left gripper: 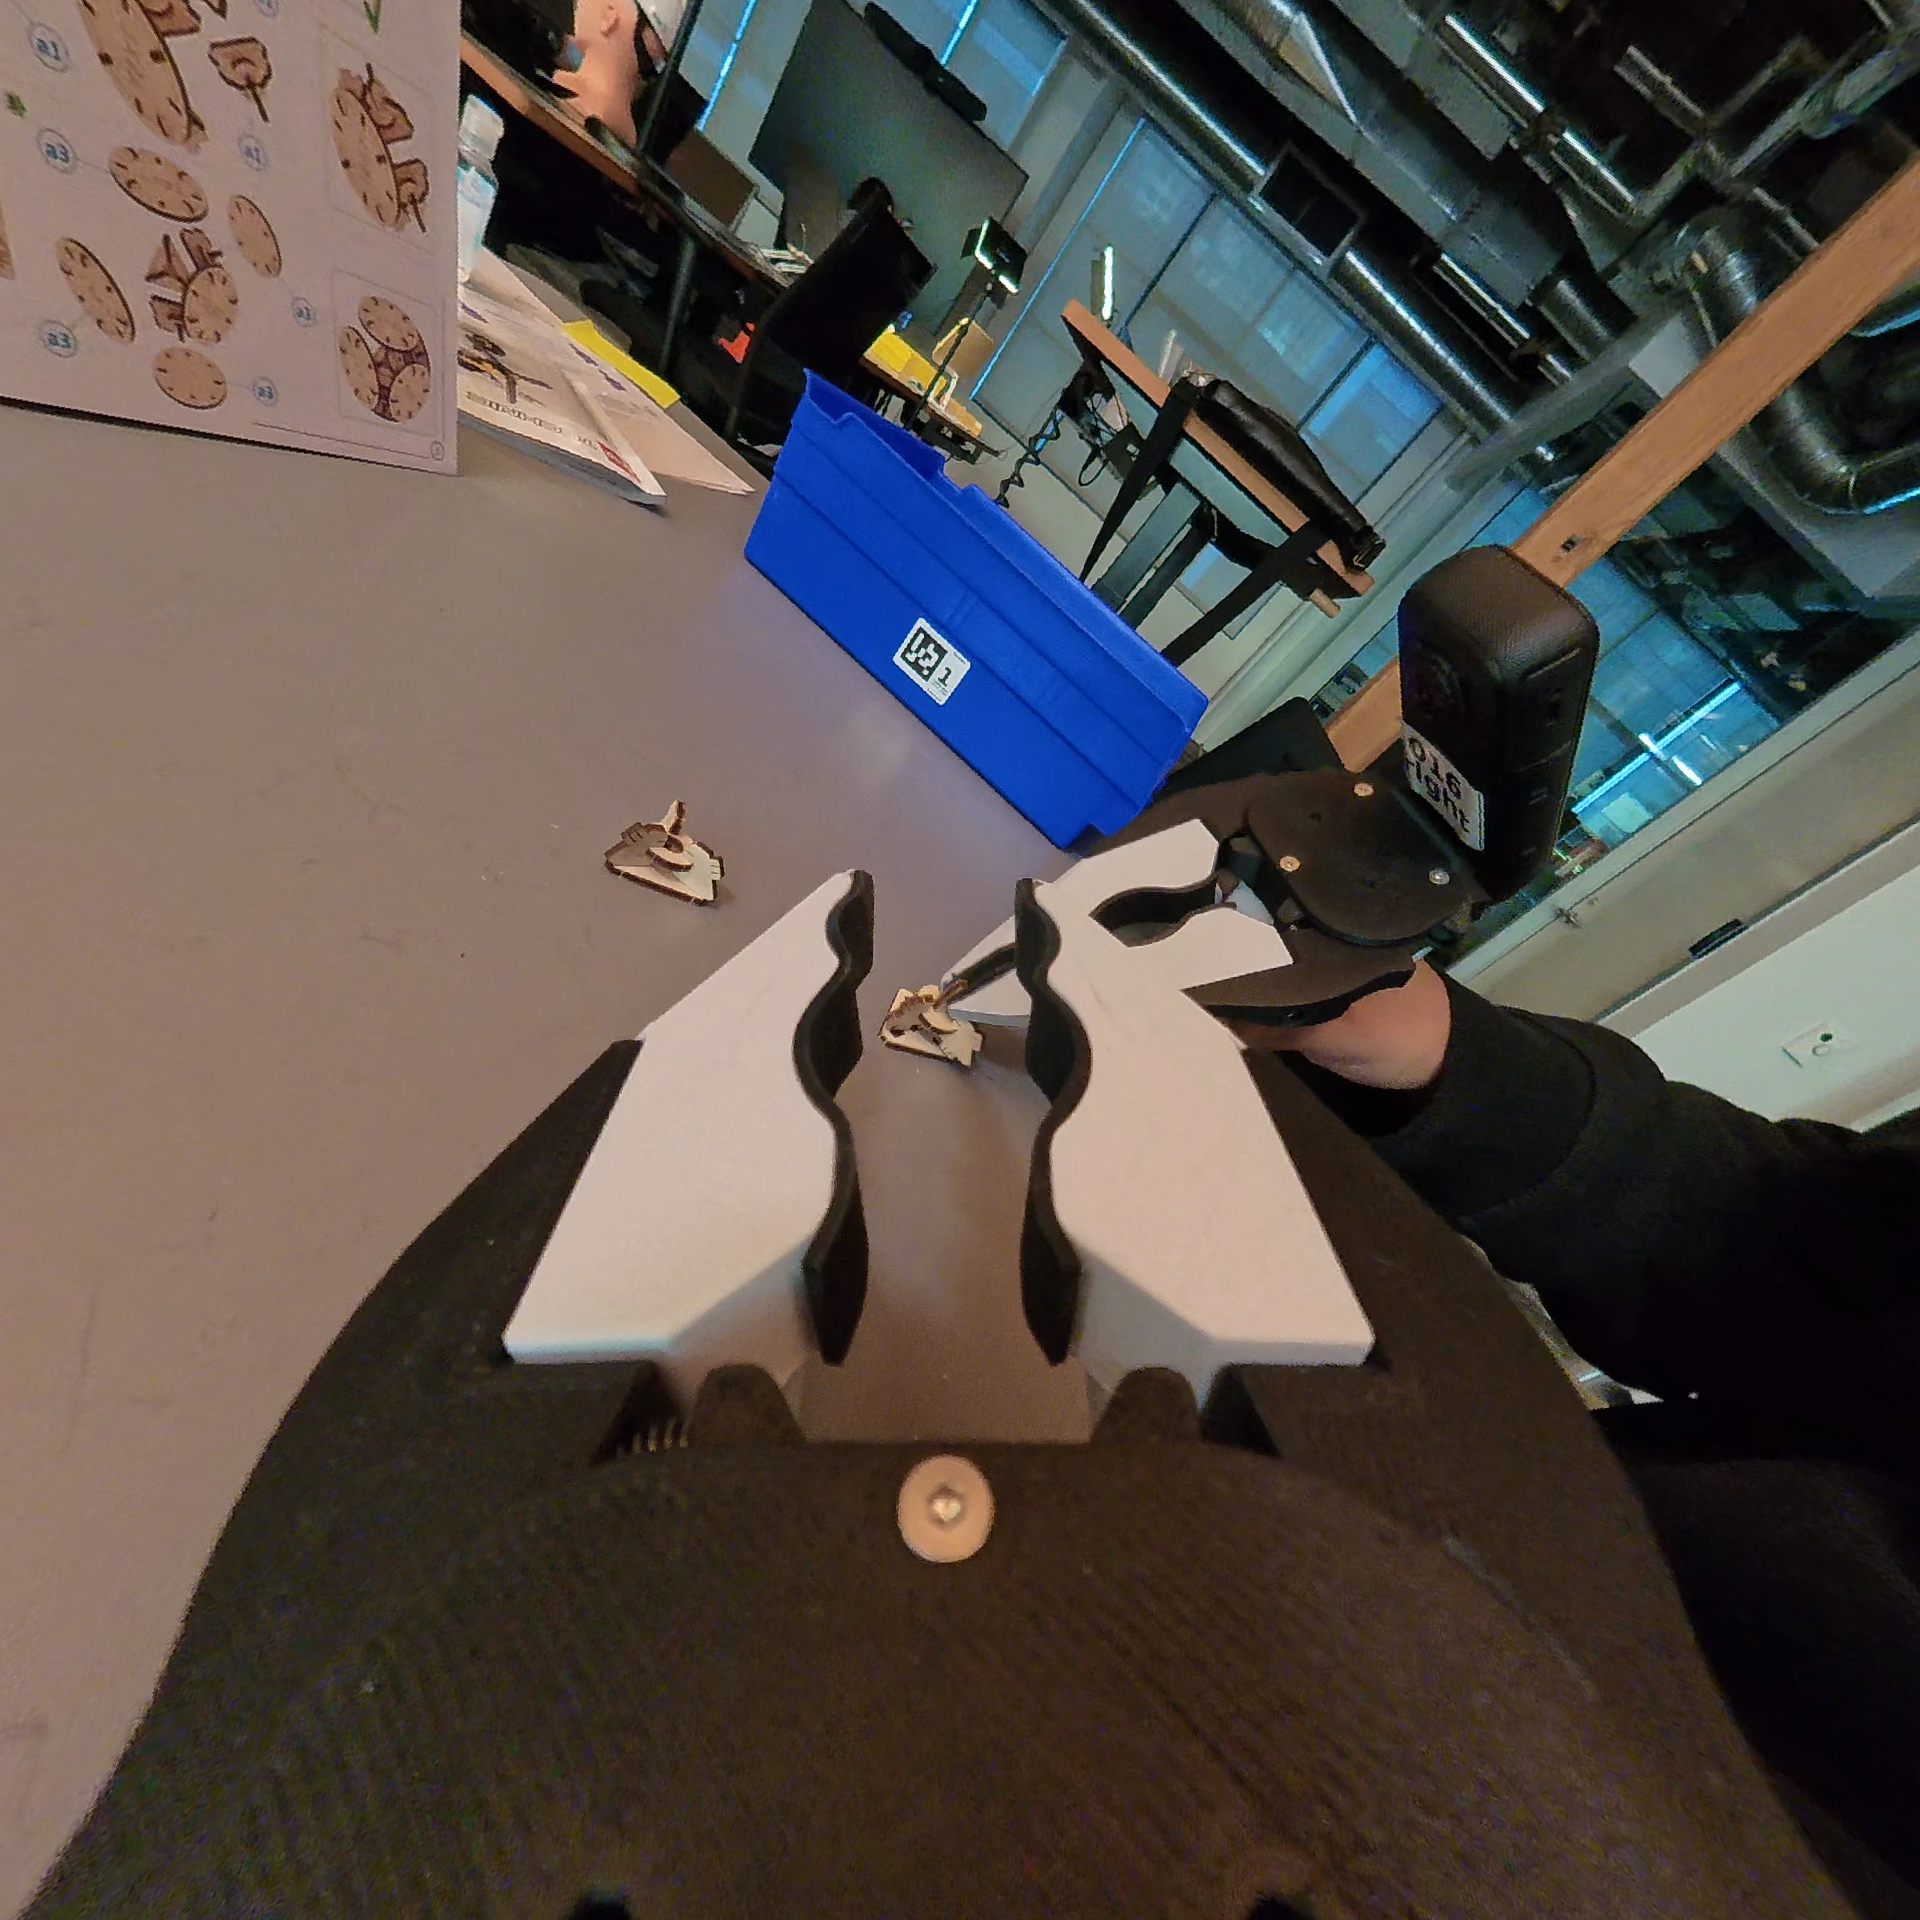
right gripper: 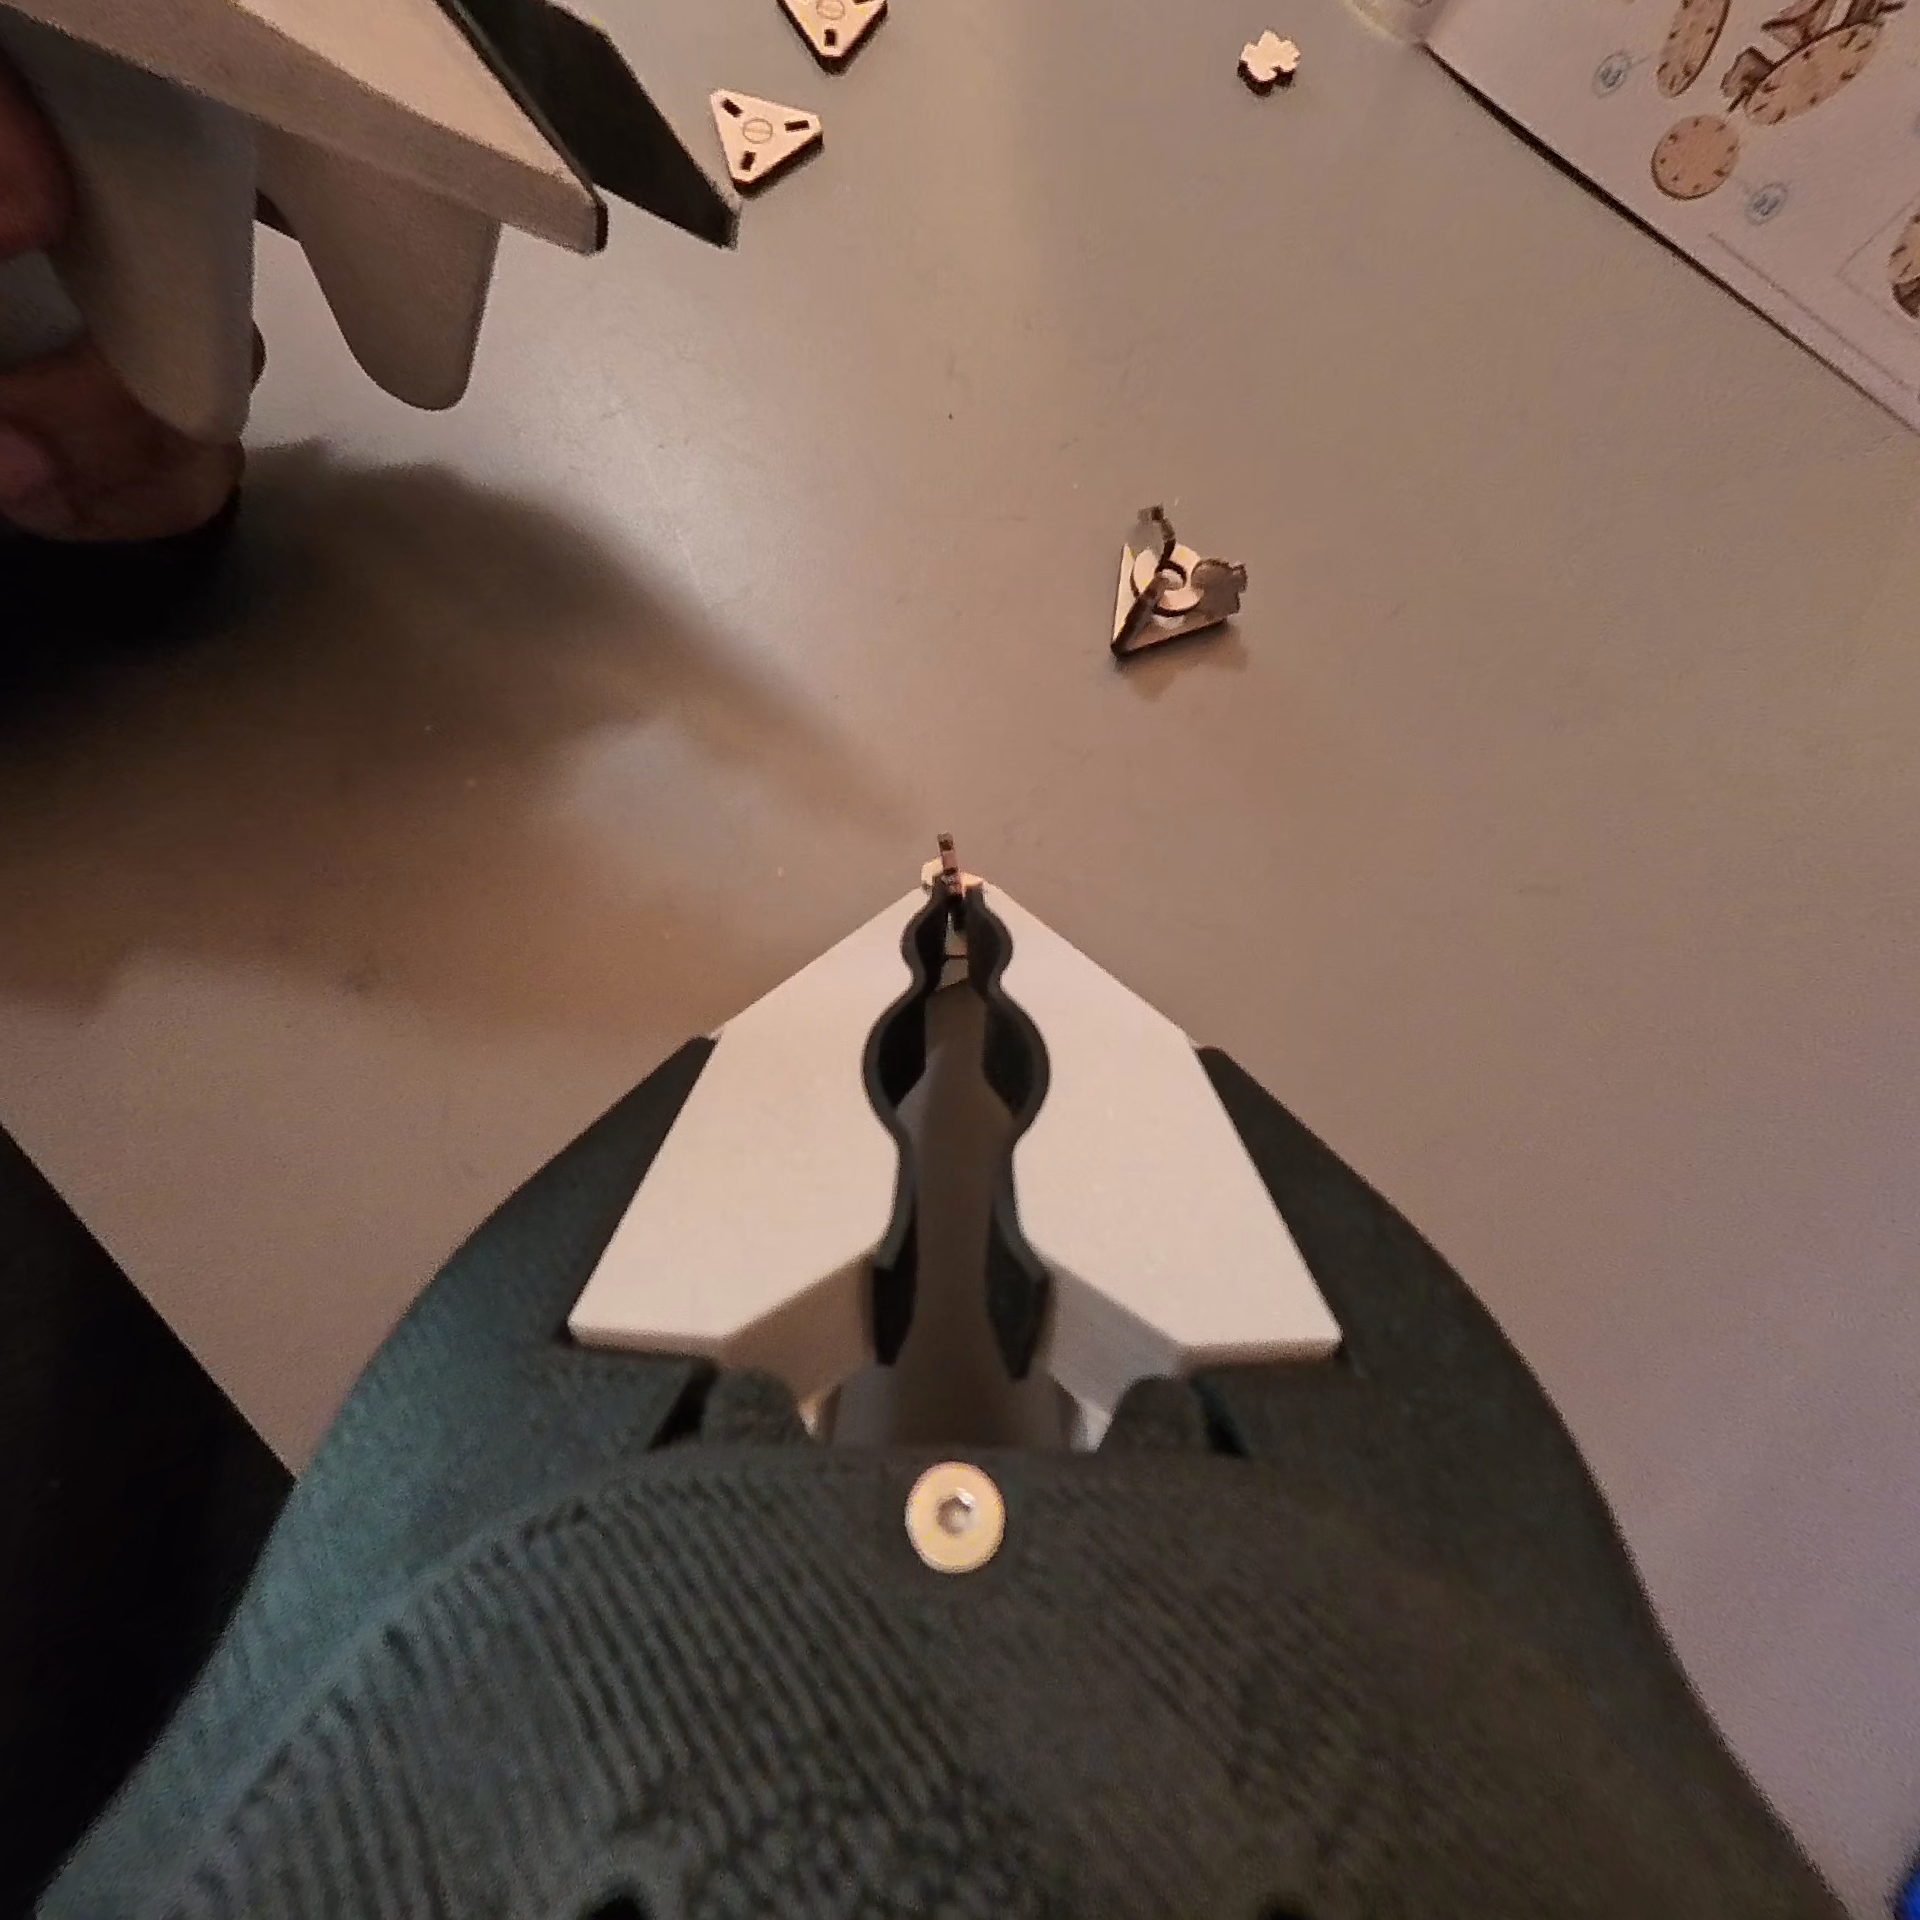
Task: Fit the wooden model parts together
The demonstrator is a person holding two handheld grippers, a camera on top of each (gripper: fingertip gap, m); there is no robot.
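Right gripper [right gripper: 948, 902] has its white fingers with black pads pinched together on a thin upright tab of a small triangular laser-cut wooden assembly [left gripper: 930, 1027] that sits on the grey table [left gripper: 312, 779] – the pads press on the tab, and most of the piece is hidden below the tips in the right wrist view. Left gripper [left gripper: 940, 914] hovers close by with its jaws apart and nothing between them, the assembly just ahead of its tips. A second, similar wooden assembly [left gripper: 665, 854] lies apart on the table. Blue plastic bin [left gripper: 966, 634] stands farther back, printed assembly sheet [left gripper: 208, 208] beyond – two flat wooden triangles [right gripper: 764, 133] lie near the left gripper.
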